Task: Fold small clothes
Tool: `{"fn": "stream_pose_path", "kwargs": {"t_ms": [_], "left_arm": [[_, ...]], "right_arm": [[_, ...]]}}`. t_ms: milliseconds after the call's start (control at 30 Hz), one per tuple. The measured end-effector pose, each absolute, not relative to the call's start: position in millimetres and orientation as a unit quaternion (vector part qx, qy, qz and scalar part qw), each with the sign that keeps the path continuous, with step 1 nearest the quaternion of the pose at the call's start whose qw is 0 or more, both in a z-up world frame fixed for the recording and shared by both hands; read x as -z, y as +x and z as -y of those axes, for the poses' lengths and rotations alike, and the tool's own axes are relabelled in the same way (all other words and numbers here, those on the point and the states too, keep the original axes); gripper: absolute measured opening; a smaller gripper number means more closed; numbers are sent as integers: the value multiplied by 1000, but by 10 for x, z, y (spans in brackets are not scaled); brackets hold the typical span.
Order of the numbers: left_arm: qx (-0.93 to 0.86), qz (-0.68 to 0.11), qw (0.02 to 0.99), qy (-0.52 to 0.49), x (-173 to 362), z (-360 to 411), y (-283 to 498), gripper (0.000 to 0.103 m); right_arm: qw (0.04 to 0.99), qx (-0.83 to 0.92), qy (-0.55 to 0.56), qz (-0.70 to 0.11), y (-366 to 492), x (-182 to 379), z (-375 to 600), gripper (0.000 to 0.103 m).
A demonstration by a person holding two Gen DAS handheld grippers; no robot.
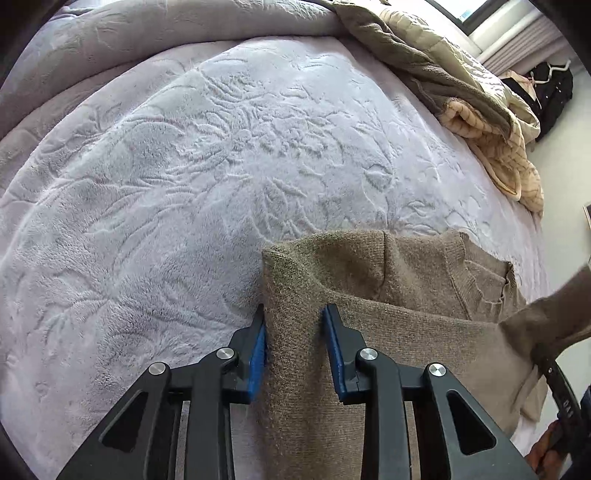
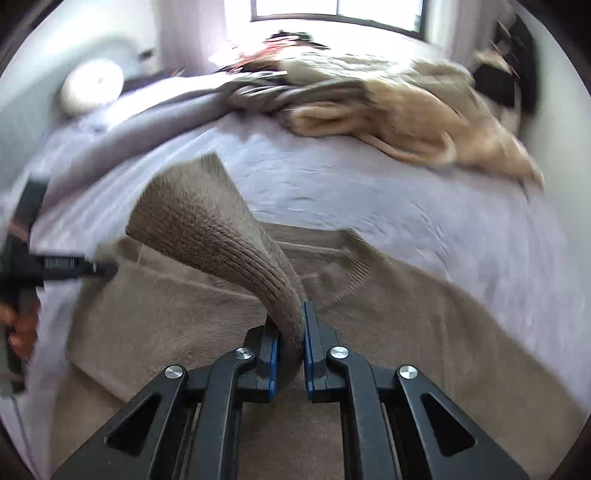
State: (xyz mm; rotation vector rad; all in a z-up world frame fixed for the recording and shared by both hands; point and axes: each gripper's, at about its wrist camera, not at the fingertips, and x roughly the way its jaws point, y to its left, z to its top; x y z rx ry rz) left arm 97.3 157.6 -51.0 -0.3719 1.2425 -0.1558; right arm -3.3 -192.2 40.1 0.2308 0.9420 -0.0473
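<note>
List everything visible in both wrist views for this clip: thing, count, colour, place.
sweater: one, brown knit, flat on the near side of the bed, neck opening facing away
sleeve: one, brown ribbed, lifted above the sweater body
bed cover: one, pale lilac, embossed plush, under the sweater
piled bedding: one heap, beige and grey-brown, far right of the bed
pillow: one, white, far left, blurred
window: one, bright, behind the bed
left gripper: black with blue pads, closed on the sweater's folded edge
right gripper: black with blue pads, clamping the sleeve
</note>
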Motion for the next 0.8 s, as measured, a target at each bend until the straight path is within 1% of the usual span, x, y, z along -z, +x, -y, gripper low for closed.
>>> {"fn": "stream_pose_path", "kwargs": {"t_ms": [67,100,133,167,200,233,267,300,333,433,500,600,667,733,767,800], "left_arm": [[69,-579,795,-170,515,-1557,981,31],[67,-579,794,-169,521,-1547,987,31],[67,-580,795,-168,527,-1544,985,31],[67,-579,796,-165,531,-1521,1004,31],[68,-578,798,-160,526,-1508,1010,31],[69,-576,799,-156,512,-1487,1019,18],[76,-574,800,-155,484,-1478,1023,9],[82,-572,801,-157,440,-1487,1026,9],[84,-570,802,-159,396,-1503,1036,9],[98,-566,802,-163,311,-1574,1077,9],[99,-572,802,-140,373,-1560,1093,9],[105,-567,808,-123,507,-1554,1070,9],[106,-562,808,-139,490,-1607,1043,9],[93,-557,814,-135,404,-1651,1003,10],[83,-555,818,-125,349,-1674,970,10],[77,-554,821,-115,300,-1692,936,10]], "right_arm": [[850,32,234,-472,-165,-183,2373,23],[830,34,278,-482,-233,-65,2519,30],[816,39,307,-488,-308,26,2615,50],[810,42,326,-485,-364,74,2670,61],[808,42,343,-477,-407,98,2716,61],[804,42,360,-471,-451,111,2745,61],[797,50,377,-469,-467,131,2780,60],[790,61,391,-468,-463,140,2821,44],[787,70,397,-468,-457,140,2835,7],[795,66,404,-447,-472,14,2841,7],[804,68,383,-450,-490,-27,2767,7],[793,107,356,-483,-612,224,2801,8],[781,101,398,-471,-722,336,2917,9],[775,101,412,-468,-785,293,2941,19],[772,93,413,-475,-805,252,2905,29],[768,71,421,-477,-825,215,2840,35]]}}
